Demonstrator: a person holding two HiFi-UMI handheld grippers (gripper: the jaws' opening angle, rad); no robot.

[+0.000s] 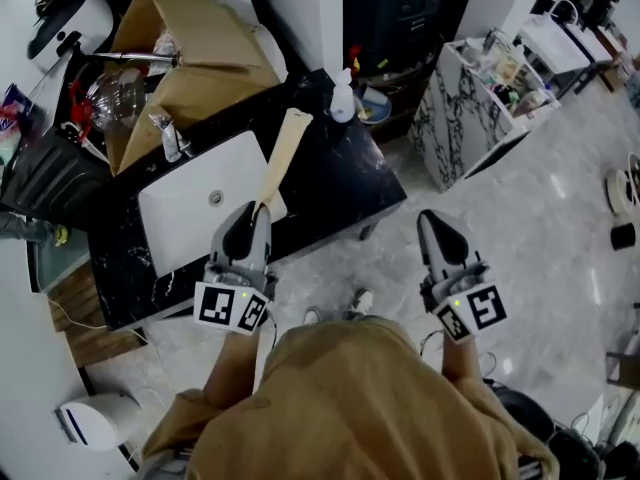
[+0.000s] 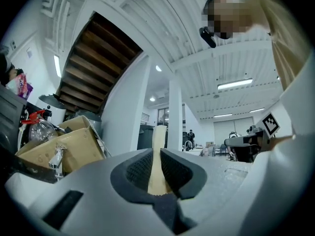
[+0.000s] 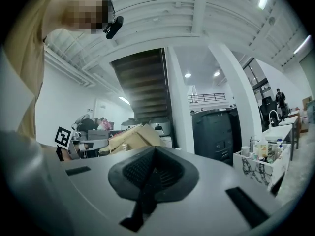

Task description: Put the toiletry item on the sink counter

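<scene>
Head view gives the layout: my left tongs (image 1: 258, 210) pinch the near end of the toiletry item (image 1: 282, 158), a long flat tan strip, over the black bench (image 1: 340, 183) at the right corner of the white sink basin (image 1: 195, 203). Its long axis runs away from me, up and slightly right in that view, with the far tip pointing toward the white bottle (image 1: 343, 98) at the back of the bench. I can't tell whether it touches the bench top. The left gripper view adds what the head view can't: both ribbed pads press on the strip's flat faces, the serrated butt end sits deep in the throat, and the strip sticks straight out along the tongs, edge-on. It also shows the faucet (image 2: 57, 161) and cardboard box (image 2: 59, 149) low at left. My right tongs (image 1: 432, 220) are off the bench's right end, over the pale floor, well apart from the item. Only the right gripper view settles their state: pads pressed together, nothing between them. That view also catches the marble-pattern caddy (image 3: 263, 166) of bottles at right and the marker cube of the left tongs at far left. Head view puts that caddy on the floor, right of the bench.
</scene>
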